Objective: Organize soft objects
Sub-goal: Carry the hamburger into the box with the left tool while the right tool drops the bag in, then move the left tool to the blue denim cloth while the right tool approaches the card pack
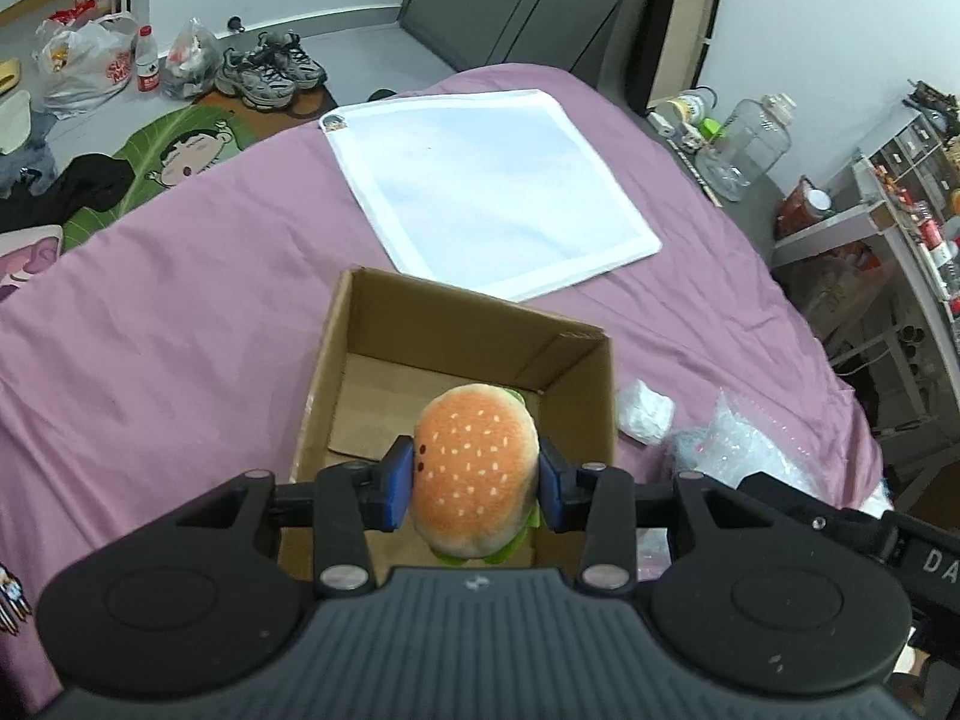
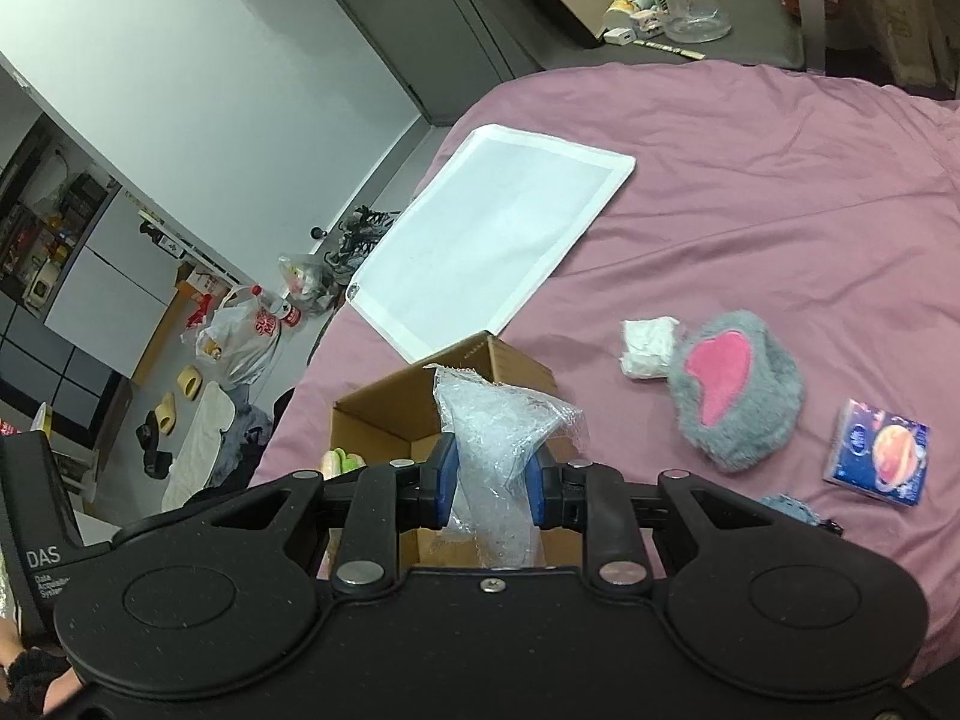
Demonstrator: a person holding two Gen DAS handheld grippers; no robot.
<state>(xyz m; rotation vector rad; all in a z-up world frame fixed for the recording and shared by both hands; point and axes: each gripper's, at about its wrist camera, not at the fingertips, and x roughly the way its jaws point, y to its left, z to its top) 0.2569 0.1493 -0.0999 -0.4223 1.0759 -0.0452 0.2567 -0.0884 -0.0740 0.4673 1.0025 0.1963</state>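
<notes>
A left gripper (image 1: 475, 480) clamps a plush hamburger (image 1: 474, 471) between its blue fingers (image 1: 399, 485), holding it above the open cardboard box (image 1: 354, 336) that sits on a bed covered by a mauve sheet (image 1: 180, 312). Beside it, the right gripper (image 2: 491, 480) pinches a crumpled clear plastic bag (image 2: 501, 438), its fingers (image 2: 447, 477) pressed against both sides, over the near edge of the same box, where a scrap of green and cream plush shows inside. To the right on the sheet lie a small white wad (image 2: 648, 348), touching a grey furry toy with a pink patch (image 2: 735, 390), and, further right, a small blue packet (image 2: 879, 459). Beyond the box a flat white cloth (image 1: 486, 186) is spread out. On the far floor stand sneakers (image 1: 270, 69), carrier bags (image 1: 84, 66) and a water bottle (image 1: 146, 63).
</notes>
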